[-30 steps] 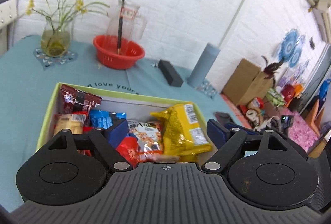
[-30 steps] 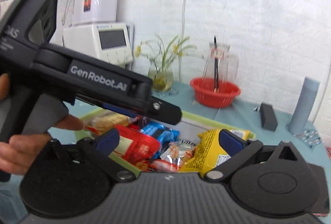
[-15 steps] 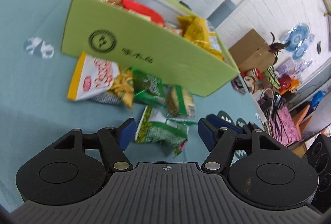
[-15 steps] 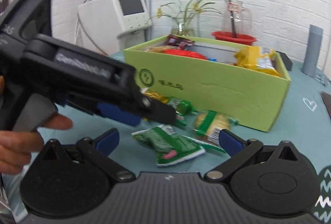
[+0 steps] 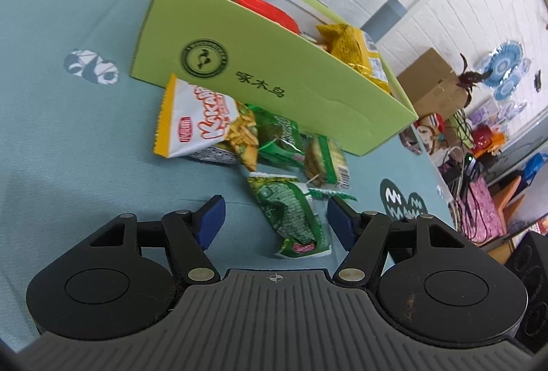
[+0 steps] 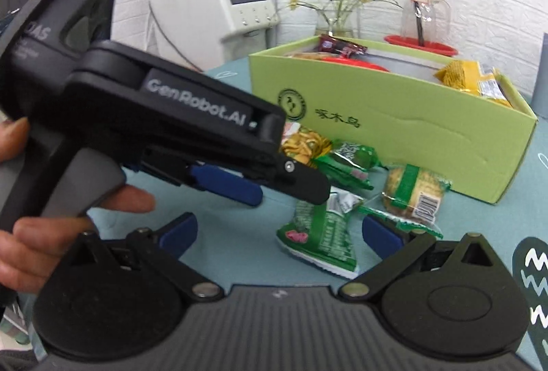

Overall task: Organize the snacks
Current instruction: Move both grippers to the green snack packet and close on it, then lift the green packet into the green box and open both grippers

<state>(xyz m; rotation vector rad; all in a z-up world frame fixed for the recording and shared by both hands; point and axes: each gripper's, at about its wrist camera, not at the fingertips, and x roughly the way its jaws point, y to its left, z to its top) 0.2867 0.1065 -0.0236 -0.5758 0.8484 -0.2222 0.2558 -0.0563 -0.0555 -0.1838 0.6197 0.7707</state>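
Note:
A green snack packet point(image 5: 291, 213) lies on the teal tablecloth in front of the lime-green box point(image 5: 274, 62). My left gripper point(image 5: 275, 220) straddles it, jaws open, neither pad pressing on it. In the right wrist view the same packet point(image 6: 322, 234) lies between the open fingers of my right gripper point(image 6: 279, 234), and the left gripper point(image 6: 284, 189) reaches in from the left just above it. Behind it lie a white-and-orange chips bag point(image 5: 202, 124), another green packet point(image 5: 277, 138) and a biscuit pack point(image 5: 325, 158). The box point(image 6: 411, 131) holds several snacks, among them a yellow bag point(image 5: 352, 45).
A person's hand point(image 6: 34, 223) holds the left gripper's handle. Behind the box stand a red basin point(image 6: 421, 47), a glass jug point(image 6: 424, 11), a flower vase point(image 6: 335, 18) and a grey cylinder point(image 5: 383, 14). A white appliance point(image 6: 222, 8) is at the back left.
Both grippers have dropped from above the box to the loose snacks on the cloth in front of it. The left jaws have narrowed. Little has shifted in the last half second.

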